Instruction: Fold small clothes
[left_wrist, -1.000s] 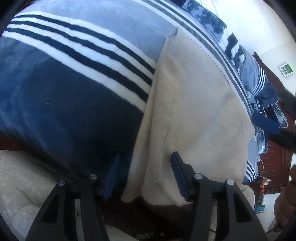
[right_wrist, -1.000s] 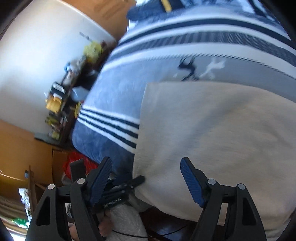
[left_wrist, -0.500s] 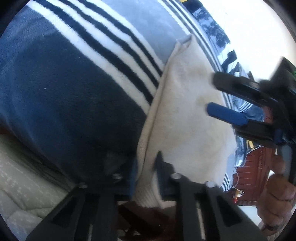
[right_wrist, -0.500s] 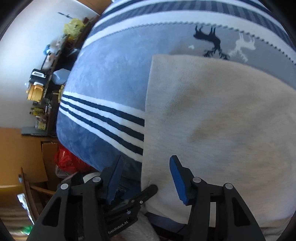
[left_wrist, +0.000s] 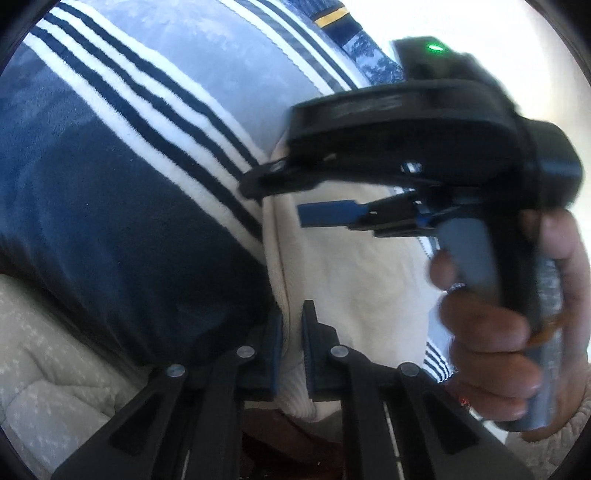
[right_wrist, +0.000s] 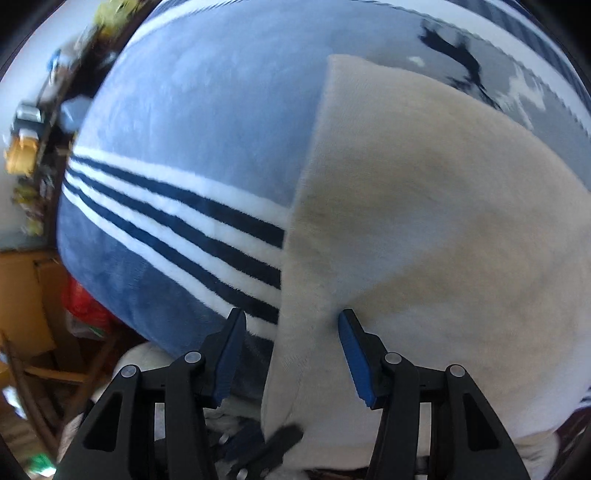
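A cream knit garment (left_wrist: 354, 280) lies on a blue striped blanket (left_wrist: 122, 192). My left gripper (left_wrist: 291, 350) is shut on the garment's near ribbed corner. My right gripper (left_wrist: 314, 206) reaches in from the right above the garment's left edge, held by a hand (left_wrist: 517, 332). In the right wrist view the garment (right_wrist: 424, 221) fills the right half, and my right gripper (right_wrist: 288, 354) is open with its blue pads (right_wrist: 354, 358) either side of the raised left edge of the cloth.
The blanket (right_wrist: 192, 147) has dark and white stripes and a deer pattern at the top right. A pale quilt (left_wrist: 48, 350) lies below the blanket's edge. A cluttered shelf (right_wrist: 33, 122) and wooden furniture (right_wrist: 26, 295) stand to the left of the bed.
My left gripper closed on the garment's near corner. My right gripper moved over the garment's left edge and narrowed around it, now close in the left wrist view.
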